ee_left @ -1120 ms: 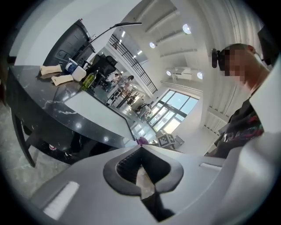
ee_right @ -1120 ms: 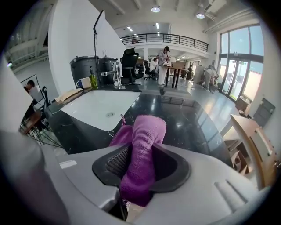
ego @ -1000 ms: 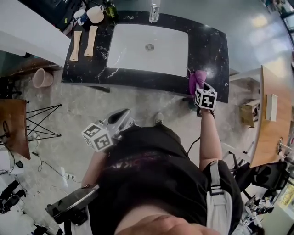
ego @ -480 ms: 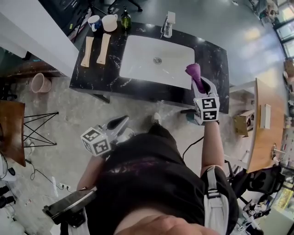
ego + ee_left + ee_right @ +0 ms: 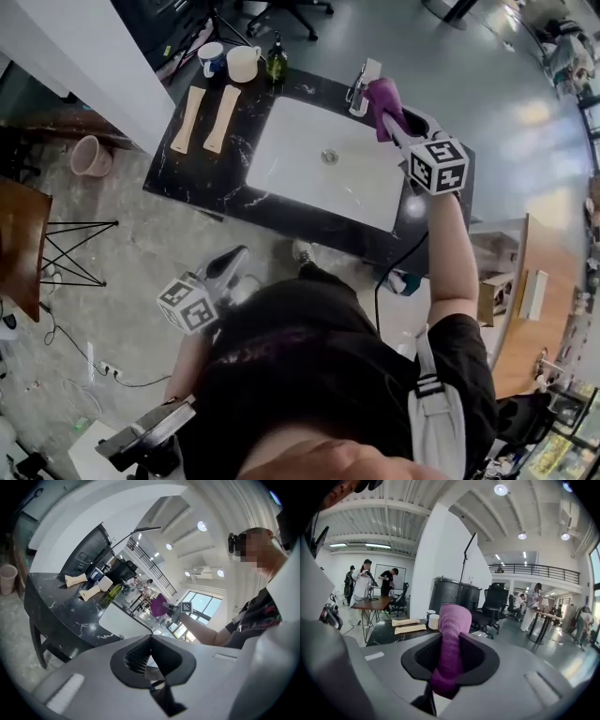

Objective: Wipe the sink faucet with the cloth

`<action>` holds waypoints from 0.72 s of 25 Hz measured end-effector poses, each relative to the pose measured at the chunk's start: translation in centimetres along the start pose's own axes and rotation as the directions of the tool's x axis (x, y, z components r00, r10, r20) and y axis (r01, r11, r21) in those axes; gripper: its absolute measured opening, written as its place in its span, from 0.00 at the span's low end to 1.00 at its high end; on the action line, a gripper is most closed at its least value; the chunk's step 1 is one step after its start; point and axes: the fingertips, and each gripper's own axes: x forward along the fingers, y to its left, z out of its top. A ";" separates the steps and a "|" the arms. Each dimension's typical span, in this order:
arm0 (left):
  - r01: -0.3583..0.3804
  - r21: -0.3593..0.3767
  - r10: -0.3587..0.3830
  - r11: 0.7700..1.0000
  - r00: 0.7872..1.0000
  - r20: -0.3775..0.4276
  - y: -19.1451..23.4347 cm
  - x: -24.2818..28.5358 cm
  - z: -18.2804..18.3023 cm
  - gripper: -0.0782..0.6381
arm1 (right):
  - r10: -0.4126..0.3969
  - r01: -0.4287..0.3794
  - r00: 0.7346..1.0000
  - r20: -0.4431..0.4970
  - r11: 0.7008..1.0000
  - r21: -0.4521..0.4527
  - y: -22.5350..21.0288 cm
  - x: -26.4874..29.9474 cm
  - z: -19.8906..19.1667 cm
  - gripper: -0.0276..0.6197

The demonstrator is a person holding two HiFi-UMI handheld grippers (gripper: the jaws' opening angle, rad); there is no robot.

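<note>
The chrome faucet [image 5: 361, 82] stands at the back edge of the white sink [image 5: 309, 141]. A purple cloth [image 5: 382, 94] sits right beside the faucet's top; whether they touch I cannot tell. My right gripper [image 5: 392, 117] is shut on this cloth [image 5: 452, 639], which sticks up past the jaws [image 5: 451, 641]. Those jaws have just been closing with the cloth between them. My left gripper [image 5: 236, 255] hangs low by the person's hip, away from the counter. Its jaws [image 5: 150, 639] meet with nothing in them.
The sink is set in a black marble counter [image 5: 431, 202]. At its left end lie two wooden pieces [image 5: 206, 117], two cups [image 5: 230, 58] and a green bottle [image 5: 276, 64]. A pink bucket [image 5: 92, 155] stands on the floor at left, and a wooden table [image 5: 506, 309] at right.
The right gripper lifted the purple cloth from the counter's front right corner and carried it across to the faucet at the back. The left gripper drifted a little, still low.
</note>
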 end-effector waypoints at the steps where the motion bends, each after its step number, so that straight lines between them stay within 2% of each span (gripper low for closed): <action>1: -0.026 -0.004 0.026 1.000 1.000 0.017 0.2 0.3 0.3 0.11 | 0.030 -0.030 1.000 -0.006 1.000 0.007 -1.0 1.6 0.4 0.20; 5: -0.131 -0.030 0.133 0.991 0.988 0.072 1.3 1.6 1.2 0.11 | 0.146 -0.144 0.986 -0.074 0.989 0.038 -4.3 8.2 0.5 0.20; 8: -0.196 -0.037 0.198 0.980 0.977 0.084 1.5 2.4 1.2 0.11 | 0.177 -0.173 0.973 -0.150 0.984 0.040 -7.0 12.4 -0.5 0.20; 13: -0.282 -0.069 0.288 0.957 0.953 0.099 2.0 2.9 0.8 0.11 | 0.146 -0.139 0.968 -0.204 0.989 0.047 -12.1 17.8 -0.5 0.20; 18: -0.304 -0.076 0.310 0.950 0.946 0.094 2.2 3.1 0.8 0.11 | 0.098 -0.086 0.967 -0.234 0.995 0.060 -14.6 20.4 -0.3 0.20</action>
